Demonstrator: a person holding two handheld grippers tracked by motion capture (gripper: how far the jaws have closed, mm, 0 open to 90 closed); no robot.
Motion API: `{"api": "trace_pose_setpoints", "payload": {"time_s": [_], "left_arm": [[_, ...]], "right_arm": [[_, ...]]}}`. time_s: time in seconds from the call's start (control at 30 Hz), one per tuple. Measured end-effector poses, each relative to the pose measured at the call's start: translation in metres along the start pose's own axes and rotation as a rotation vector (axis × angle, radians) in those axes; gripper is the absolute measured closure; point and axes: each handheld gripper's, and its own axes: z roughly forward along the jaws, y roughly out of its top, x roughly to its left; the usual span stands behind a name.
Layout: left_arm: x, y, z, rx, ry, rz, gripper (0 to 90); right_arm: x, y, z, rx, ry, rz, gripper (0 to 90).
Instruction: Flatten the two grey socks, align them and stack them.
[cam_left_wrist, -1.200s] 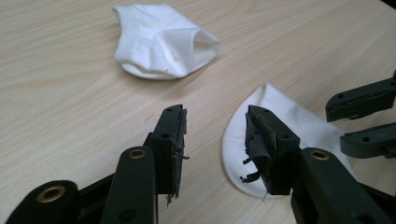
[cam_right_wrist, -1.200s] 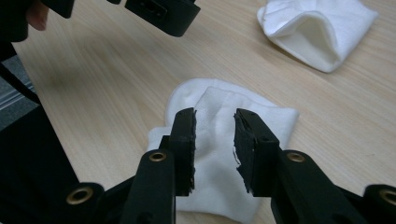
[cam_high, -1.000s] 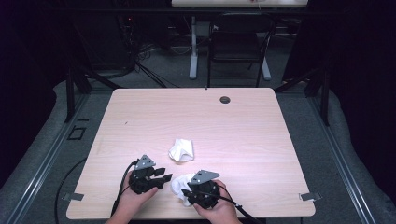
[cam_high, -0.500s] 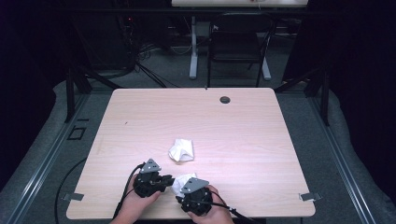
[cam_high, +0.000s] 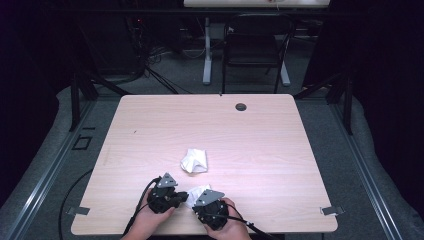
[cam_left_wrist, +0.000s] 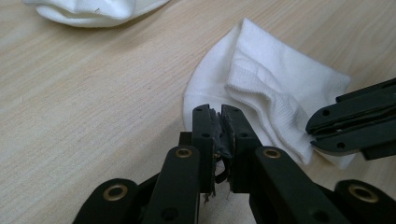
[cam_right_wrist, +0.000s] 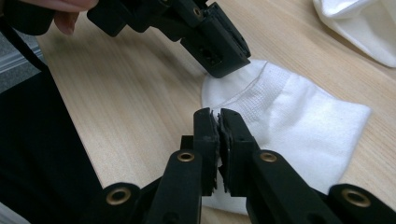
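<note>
1. Sock (cam_left_wrist: 275, 112) lies flat at the near edge of the worktop (cam_high: 150, 130), between both tools; a second sock (cam_high: 194, 161) sits crumpled farther in, apart.
2. Left tool (cam_left_wrist: 219, 116): jaws clenched, tips at the sock's rounded edge. Whether fabric is pinched cannot be told.
3. Right tool (cam_right_wrist: 218, 119): jaws clenched over the sock's opposite end, seemingly nipping the fabric; the grip itself is hidden.
4. Judgement: tools are set at opposite ends so the sock can be stretched or folded evenly.
5. Risk: thin knit may slip from such shallow bites.
</note>
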Motion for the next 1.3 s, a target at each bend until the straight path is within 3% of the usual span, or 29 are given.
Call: {"api": "trace_pose_setpoints", "payload": {"time_s": [0.33, 0.5, 0.9, 1.13, 1.3], "left_arm": [[0.000, -0.001, 0.002, 0.000, 0.003, 0.001, 84.9], [0.002, -0.001, 0.001, 0.008, 0.003, 0.007, 85.5], [0.008, -0.001, -0.003, 0.017, 0.016, -0.004, 87.5], [0.012, -0.002, -0.004, 0.017, 0.019, -0.015, 87.7], [0.014, -0.002, -0.006, 0.024, 0.017, -0.018, 87.8]], "right_arm": [[-0.006, 0.002, -0.007, -0.027, -0.004, 0.018, 86.8], [-0.013, 0.004, -0.016, -0.060, -0.013, 0.057, 86.9], [-0.037, 0.004, -0.045, -0.130, -0.078, 0.115, 87.1], [-0.051, -0.002, -0.058, -0.133, -0.118, 0.153, 87.1], [-0.057, -0.009, -0.061, -0.102, -0.141, 0.160, 87.1]]}}
